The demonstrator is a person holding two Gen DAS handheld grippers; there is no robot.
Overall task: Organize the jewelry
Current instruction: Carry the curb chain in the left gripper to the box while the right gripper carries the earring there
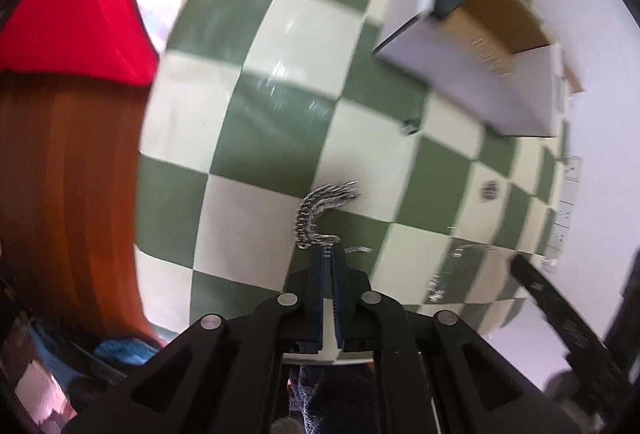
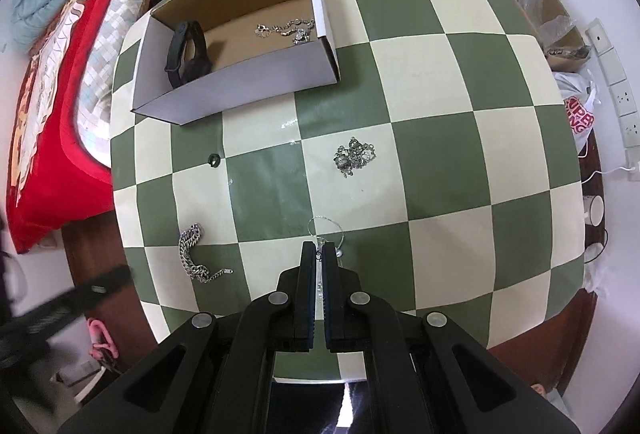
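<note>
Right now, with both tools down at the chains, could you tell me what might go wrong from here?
1. The left tool looks to pinch only the thick chain's end, so it may slip out when lifted.
2. The thin necklace loops loosely past the right tool; it could drag or tangle on the way to the box.

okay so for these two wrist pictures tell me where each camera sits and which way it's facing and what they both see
Left wrist: sits behind the left tool, low over the checkered table, facing the thick silver chain at its tips; its black fingers show.
Right wrist: sits behind the right tool, higher, facing across the table toward the open box; its fingers straddle a thin necklace.
Shared: table, box, thick chain, small black ring.
</note>
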